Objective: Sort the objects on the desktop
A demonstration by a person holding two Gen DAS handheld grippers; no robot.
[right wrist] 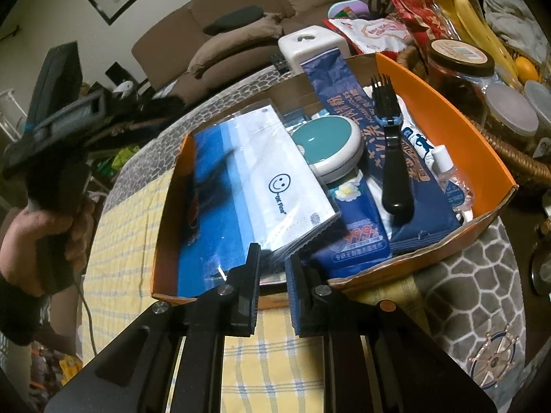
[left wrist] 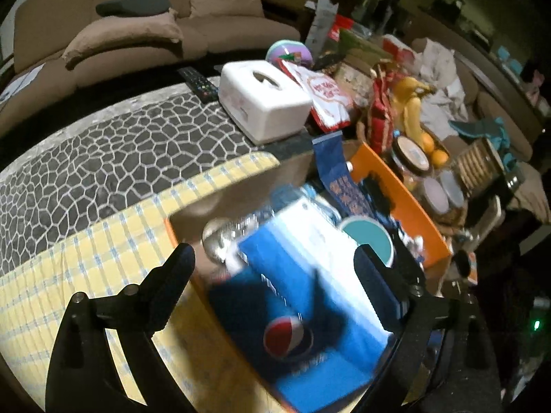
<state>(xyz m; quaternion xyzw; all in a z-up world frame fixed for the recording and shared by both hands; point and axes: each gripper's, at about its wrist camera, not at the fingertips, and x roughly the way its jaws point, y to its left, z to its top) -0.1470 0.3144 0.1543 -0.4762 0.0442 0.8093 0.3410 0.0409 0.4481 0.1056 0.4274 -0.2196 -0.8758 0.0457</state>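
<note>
An orange cardboard box (right wrist: 458, 117) on the table holds a clear pack of blue-and-white face masks (right wrist: 255, 179), a teal round case (right wrist: 327, 144), a black brush (right wrist: 392, 158), blue wipe packets (right wrist: 354, 234) and a small clear bottle (right wrist: 447, 172). My right gripper (right wrist: 273, 258) sits at the box's near wall, jaws nearly closed around the mask pack's lower corner. My left gripper (left wrist: 275, 261) is open over the box, its fingers on either side of the mask pack (left wrist: 310, 275) without touching it; a Pepsi-logo item (left wrist: 284, 337) lies below.
A white tissue box (left wrist: 265, 99), a remote (left wrist: 199, 84), snack bags (left wrist: 327, 96), bananas (left wrist: 413, 106) and lidded jars (left wrist: 413, 158) crowd the table's far side. A yellow checked cloth (right wrist: 275, 361) lies under the box. A sofa (left wrist: 137, 34) stands behind.
</note>
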